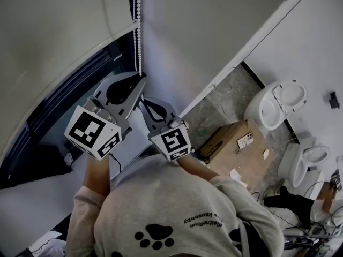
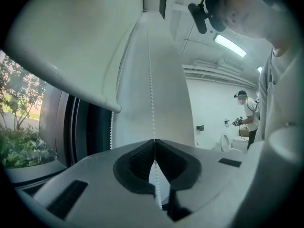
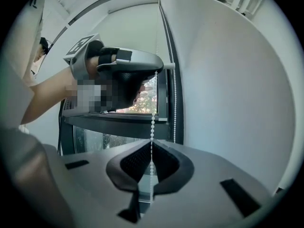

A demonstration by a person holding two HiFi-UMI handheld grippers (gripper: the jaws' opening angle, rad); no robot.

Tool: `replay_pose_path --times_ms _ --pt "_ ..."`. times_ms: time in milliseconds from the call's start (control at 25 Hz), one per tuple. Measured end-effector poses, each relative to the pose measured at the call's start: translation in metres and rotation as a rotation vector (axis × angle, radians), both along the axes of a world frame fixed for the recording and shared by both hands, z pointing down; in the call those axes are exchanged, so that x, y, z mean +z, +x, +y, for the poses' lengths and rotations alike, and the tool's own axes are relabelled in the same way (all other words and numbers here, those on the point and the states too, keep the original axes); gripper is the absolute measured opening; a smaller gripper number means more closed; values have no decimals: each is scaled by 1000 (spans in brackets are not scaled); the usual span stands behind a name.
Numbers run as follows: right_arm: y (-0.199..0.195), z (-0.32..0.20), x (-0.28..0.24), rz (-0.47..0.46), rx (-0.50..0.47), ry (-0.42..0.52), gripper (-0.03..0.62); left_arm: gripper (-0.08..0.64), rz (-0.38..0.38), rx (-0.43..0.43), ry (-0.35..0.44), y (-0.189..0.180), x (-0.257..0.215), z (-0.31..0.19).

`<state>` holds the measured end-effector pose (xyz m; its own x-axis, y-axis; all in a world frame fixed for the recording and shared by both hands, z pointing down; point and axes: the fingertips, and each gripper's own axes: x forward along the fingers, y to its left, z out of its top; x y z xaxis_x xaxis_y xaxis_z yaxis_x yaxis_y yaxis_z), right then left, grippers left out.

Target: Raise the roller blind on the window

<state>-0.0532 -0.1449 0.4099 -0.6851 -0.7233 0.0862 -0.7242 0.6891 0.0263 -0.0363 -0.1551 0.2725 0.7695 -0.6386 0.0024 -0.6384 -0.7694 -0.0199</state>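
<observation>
Paw-print sweatshirt [image 1: 177, 208], grey left claw [image 1: 141, 79]

The bead chain [image 1: 139, 25] is hanging at the window's [image 1: 69, 100] right edge, between the roller blind [image 1: 53, 36] on the left and the wall [image 1: 214, 25] on the right. The left tool [image 1: 141, 78] is sitting on the chain directly above the right tool [image 1: 143, 101], both seemingly closing on it. On the floor [image 1: 225, 106] to the right, a cardboard box [image 1: 236, 143] is standing, with two toilets [image 1: 278, 103] lying beyond it.
</observation>
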Motion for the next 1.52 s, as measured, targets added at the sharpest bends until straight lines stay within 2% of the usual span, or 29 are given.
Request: replay_pose_path --times_ms 440,1120,1520 --pt "0 -4 7 19 2 14 12 8 80 6 -10 0 7 1" --pt "5 -9 59 82 0 -63 12 8 65 -46 -72 2 60 -5" --pt "7 -7 92 128 -2 -100 12 8 18 -76 -99 2 94 -6"
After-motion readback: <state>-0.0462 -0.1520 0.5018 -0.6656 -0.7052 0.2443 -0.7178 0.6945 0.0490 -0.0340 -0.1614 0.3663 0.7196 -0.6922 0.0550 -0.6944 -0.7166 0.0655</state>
